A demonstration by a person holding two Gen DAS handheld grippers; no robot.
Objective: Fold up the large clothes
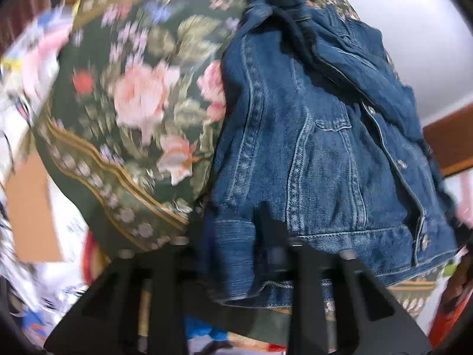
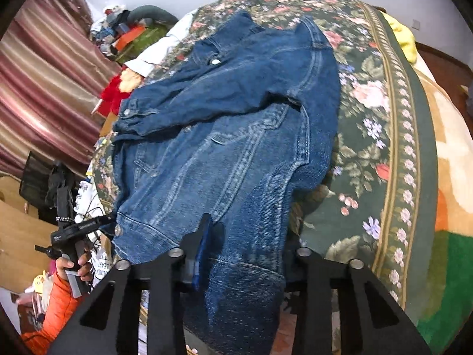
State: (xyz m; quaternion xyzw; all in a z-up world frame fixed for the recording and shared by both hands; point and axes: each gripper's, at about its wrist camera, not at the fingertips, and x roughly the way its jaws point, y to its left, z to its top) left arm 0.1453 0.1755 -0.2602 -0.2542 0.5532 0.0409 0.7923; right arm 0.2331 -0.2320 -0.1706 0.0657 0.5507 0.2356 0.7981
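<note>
A dark blue denim jacket (image 2: 236, 118) lies spread, front up, on a green floral bedspread (image 2: 369, 103). One sleeve is folded across its chest. My right gripper (image 2: 242, 245) is shut on a sleeve cuff (image 2: 248, 290) at the near edge; one blue-padded finger (image 2: 207, 233) shows and cloth hides the other. The left wrist view is blurred. In it the jacket (image 1: 325, 148) lies on the bedspread (image 1: 133, 103), and my left gripper (image 1: 239, 236) is shut on a denim cuff (image 1: 233, 254) near the hem. A hand in an orange sleeve (image 2: 71, 266) holds a black tool by the buttoned hem corner.
Striped curtains (image 2: 44, 88) hang at the left, with cardboard boxes (image 2: 17, 230) below them. A heap of clutter (image 2: 127, 29) and a red cloth (image 2: 115, 91) lie beyond the bed. A yellow cloth (image 2: 405, 35) and an orange-green blanket (image 2: 452, 222) lie at the right.
</note>
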